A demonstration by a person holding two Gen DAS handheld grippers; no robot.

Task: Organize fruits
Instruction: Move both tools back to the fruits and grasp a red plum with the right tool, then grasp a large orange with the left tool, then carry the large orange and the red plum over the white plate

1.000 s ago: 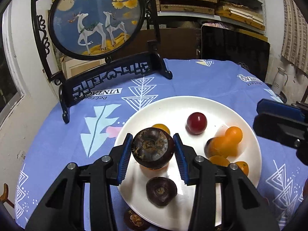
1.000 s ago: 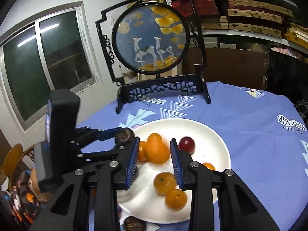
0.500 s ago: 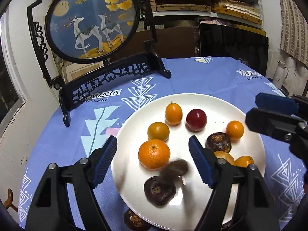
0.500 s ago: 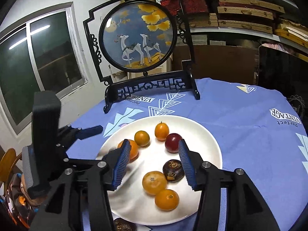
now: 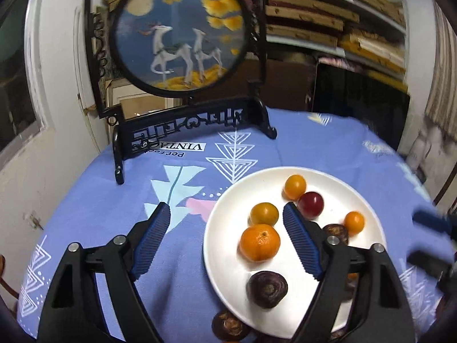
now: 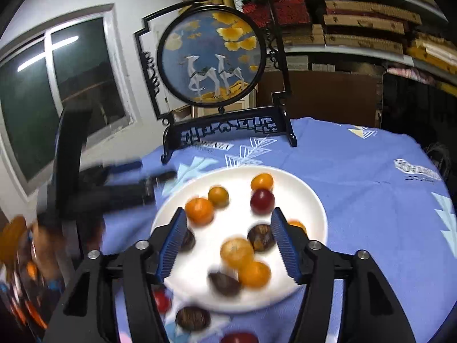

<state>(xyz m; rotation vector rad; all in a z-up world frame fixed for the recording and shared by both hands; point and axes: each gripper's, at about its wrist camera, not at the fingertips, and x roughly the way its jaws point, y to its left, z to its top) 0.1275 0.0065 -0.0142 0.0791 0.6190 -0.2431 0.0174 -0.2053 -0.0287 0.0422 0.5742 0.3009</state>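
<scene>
A white plate (image 5: 217, 220) on the blue cloth holds a mandarin (image 5: 260, 242), smaller orange fruits (image 5: 264, 213), a red fruit (image 5: 311, 205) and dark mangosteens (image 5: 267, 285). My left gripper (image 5: 225, 211) hovers over the plate's left rim, jaws opening, gripping nothing. In the right wrist view my right gripper (image 6: 228, 214) hangs above the plate (image 6: 314, 200), jaws opening, with loose fruit (image 6: 236, 252) lying below them untouched. One mangosteen (image 6: 192, 317) and a red fruit (image 6: 161, 300) lie on the cloth off the near rim.
A black-framed round deer screen (image 5: 182, 31) stands at the table's back left. Shelves with stacked boxes (image 5: 308, 14) fill the wall behind. The left gripper (image 6: 154, 170) shows blurred at the left of the right wrist view. Blue cloth (image 6: 371, 200) spreads right of the plate.
The left gripper let go of its mangosteen, which dropped onto the plate, then opened wide and shifted left. The right gripper released its orange fruit and opened.
</scene>
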